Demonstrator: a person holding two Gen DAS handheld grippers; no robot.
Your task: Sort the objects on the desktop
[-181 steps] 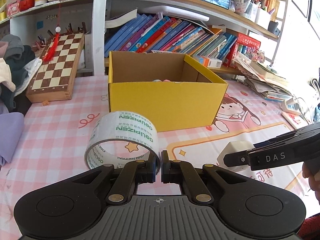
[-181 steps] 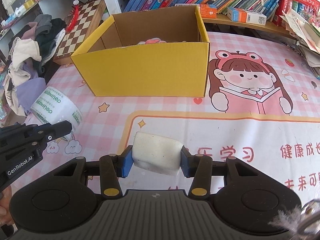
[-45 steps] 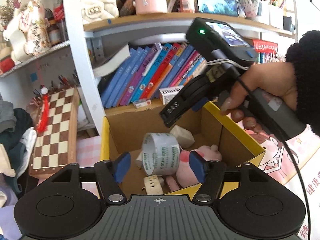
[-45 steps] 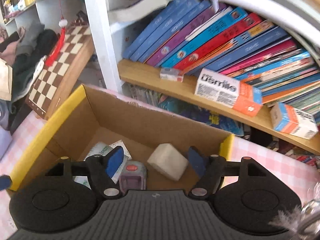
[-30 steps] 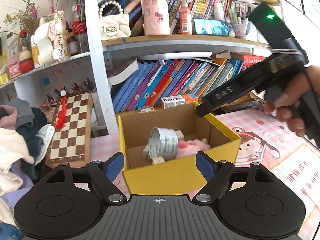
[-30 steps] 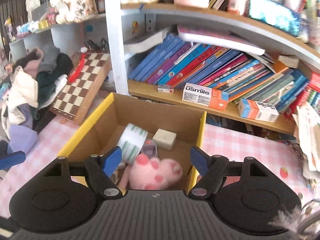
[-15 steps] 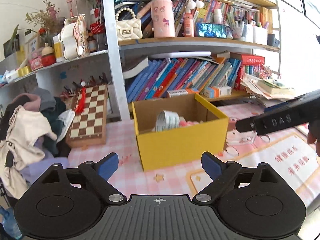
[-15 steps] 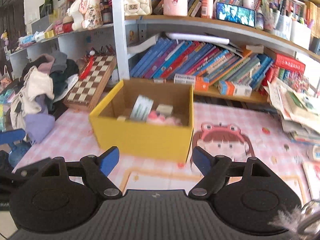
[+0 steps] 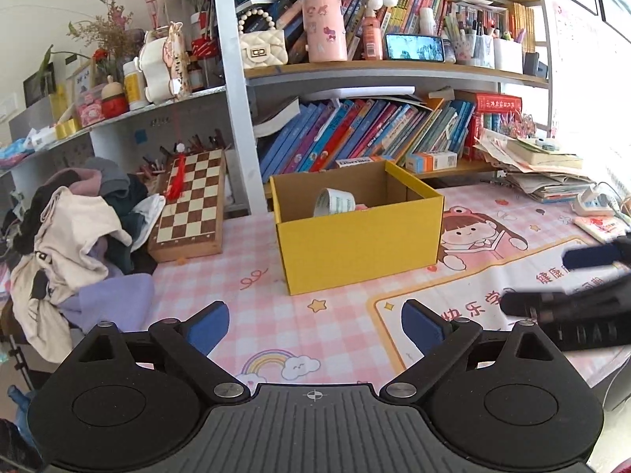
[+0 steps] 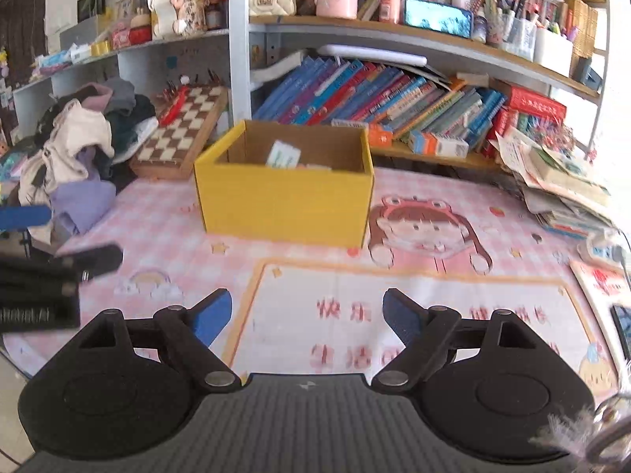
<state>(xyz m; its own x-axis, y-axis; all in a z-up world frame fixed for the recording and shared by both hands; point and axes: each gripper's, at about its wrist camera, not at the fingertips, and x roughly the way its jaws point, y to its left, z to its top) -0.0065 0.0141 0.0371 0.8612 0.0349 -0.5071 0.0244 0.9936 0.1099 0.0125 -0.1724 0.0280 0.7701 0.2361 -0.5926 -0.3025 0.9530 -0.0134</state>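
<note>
You're in a home study corner, likely a child's: the tabletop (image 9: 276,315) wears a pink cartoon mat, shelves (image 9: 394,67) are crammed with picture books (image 9: 355,130), a pearl-handled purse (image 9: 262,49) and trinkets, and clothes (image 9: 75,228) lie heaped beside a chessboard (image 9: 191,201).

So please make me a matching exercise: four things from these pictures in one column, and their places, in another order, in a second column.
Things:
1. roll of tape
2. chessboard
3. pink cup
4. pile of clothes

Places:
A. on the upper shelf
B. at the table's left edge
C. inside the yellow box
D. leaning by the white shelf post

Pairs: 1-C, 2-D, 3-A, 4-B
</note>
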